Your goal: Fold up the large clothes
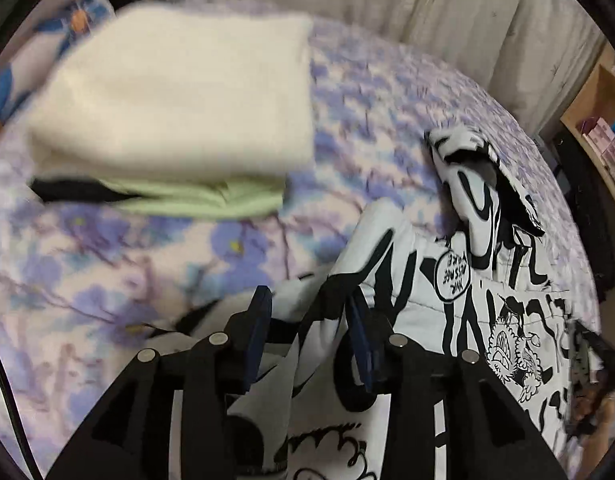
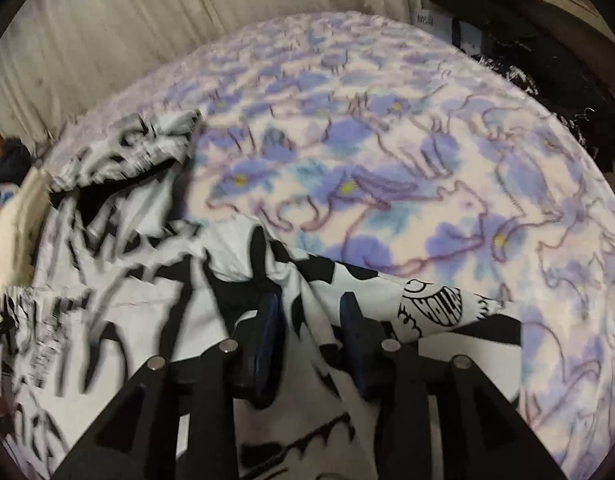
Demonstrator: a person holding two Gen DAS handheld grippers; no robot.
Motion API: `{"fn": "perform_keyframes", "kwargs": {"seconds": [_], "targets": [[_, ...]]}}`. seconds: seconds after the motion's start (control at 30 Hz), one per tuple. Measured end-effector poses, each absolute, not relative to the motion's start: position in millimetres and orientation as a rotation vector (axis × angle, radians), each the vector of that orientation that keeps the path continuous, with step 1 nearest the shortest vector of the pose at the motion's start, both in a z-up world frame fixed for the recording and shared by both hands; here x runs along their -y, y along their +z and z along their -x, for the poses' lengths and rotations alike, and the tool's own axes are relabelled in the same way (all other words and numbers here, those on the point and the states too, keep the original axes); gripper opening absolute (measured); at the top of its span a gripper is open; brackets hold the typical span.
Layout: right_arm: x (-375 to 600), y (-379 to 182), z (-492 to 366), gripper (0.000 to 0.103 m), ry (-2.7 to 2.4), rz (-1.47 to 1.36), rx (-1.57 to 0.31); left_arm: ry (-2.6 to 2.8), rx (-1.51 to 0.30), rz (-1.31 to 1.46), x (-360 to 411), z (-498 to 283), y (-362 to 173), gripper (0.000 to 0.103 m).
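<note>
A large white garment with black graffiti print (image 1: pixel 479 280) lies on a bed with a purple floral blanket (image 1: pixel 107 264). My left gripper (image 1: pixel 309 312) has a fold of this garment running between its blue fingers (image 1: pixel 261 320), jaws apart with cloth between them. In the right wrist view the same garment (image 2: pixel 119 280) spreads to the left. My right gripper (image 2: pixel 311 320) has a ridge of the cloth between its blue fingers (image 2: pixel 353 328). The views are blurred by motion. I cannot tell how firmly either gripper pinches the cloth.
A stack of folded clothes, cream (image 1: pixel 179 96) on top with light green (image 1: pixel 211 200) and black below, sits on the bed at the left. A pale padded wall (image 2: pixel 107 28) runs behind the bed. A wooden shelf (image 1: pixel 599 120) and dark items (image 2: pixel 547 80) stand at the right.
</note>
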State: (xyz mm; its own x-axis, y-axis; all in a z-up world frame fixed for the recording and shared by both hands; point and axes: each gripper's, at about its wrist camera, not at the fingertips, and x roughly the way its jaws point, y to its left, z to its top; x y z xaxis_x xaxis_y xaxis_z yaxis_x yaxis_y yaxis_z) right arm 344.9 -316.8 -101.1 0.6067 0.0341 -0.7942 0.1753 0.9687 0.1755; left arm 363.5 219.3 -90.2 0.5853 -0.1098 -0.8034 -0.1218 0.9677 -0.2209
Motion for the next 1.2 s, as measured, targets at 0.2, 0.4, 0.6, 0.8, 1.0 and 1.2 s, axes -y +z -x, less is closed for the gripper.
{"fn": "perform_keyframes", "kwargs": {"seconds": [0.2,0.4,0.6,0.8,1.0,1.2], "targets": [[239,-74,-328,0.039,0.095,-0.171,-0.843,-0.030,-0.831,0.123,-171,-344,-58,0.019],[154,-93,-324,0.039,0.242,0.010,-0.899,-0.014,-0.876,-0.001,-126,-355,-82,0.009],[216,-115,-336,0.046,0.130,-0.060,-0.916,0.027,-0.961,0.055,-168,-374,-116,0.004],[338,-126,-321,0.000,-0.125,-0.126,-0.937,-0.002,-0.966,0.120,-178,-375,-119,0.003],[360,-125,-312,0.000,-0.176,-0.111,-0.945,0.004,-0.977,0.123,-179,-380,-123,0.003],[358,-117,-307,0.000,-0.203,-0.094,-0.935,0.027,-1.002,0.072,-175,-374,-109,0.004]]}}
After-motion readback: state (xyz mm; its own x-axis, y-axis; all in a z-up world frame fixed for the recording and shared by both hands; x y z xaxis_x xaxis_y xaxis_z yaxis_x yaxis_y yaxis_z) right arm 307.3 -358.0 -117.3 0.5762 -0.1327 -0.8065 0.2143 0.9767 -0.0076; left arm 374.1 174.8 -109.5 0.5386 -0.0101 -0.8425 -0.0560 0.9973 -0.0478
